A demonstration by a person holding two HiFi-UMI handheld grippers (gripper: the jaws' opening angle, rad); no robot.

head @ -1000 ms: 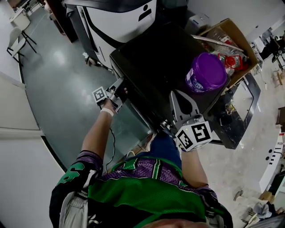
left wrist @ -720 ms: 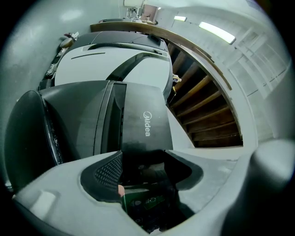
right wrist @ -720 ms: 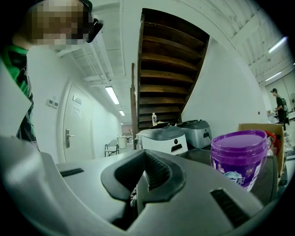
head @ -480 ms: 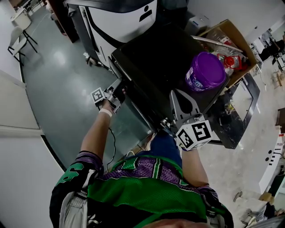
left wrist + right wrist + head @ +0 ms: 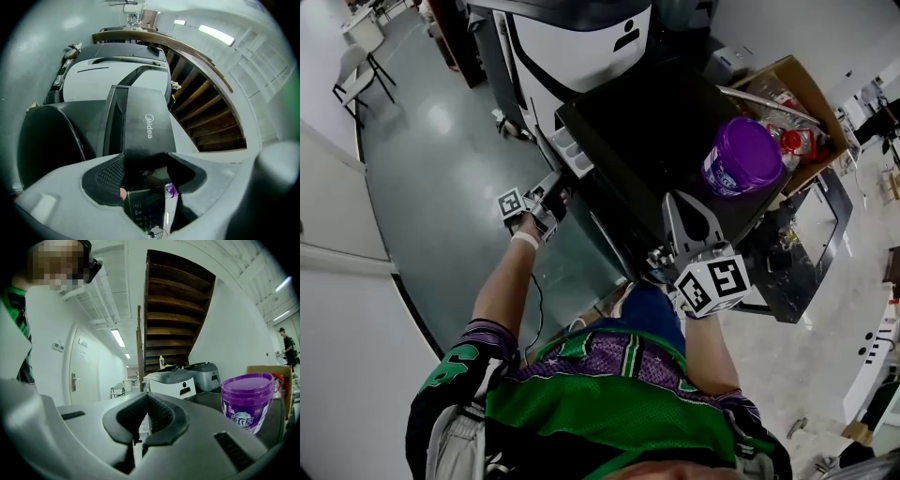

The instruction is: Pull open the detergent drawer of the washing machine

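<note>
Detergent drawer [image 5: 570,150], dark-fronted, is clamped in the left gripper [image 5: 542,202] and stands partway out of the black washing machine [image 5: 656,141], pale compartments showing. Right gripper [image 5: 675,208] rests on the machine's top, jaws nearly together, empty. Purple tub [image 5: 742,155] stands beyond.

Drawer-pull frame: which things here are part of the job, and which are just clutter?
In the job:
washing machine
detergent drawer, partly out
left gripper, clamped on the drawer front

Lying about:
purple tub
cardboard box
white machine behind
chair
right gripper, shut and empty
</note>
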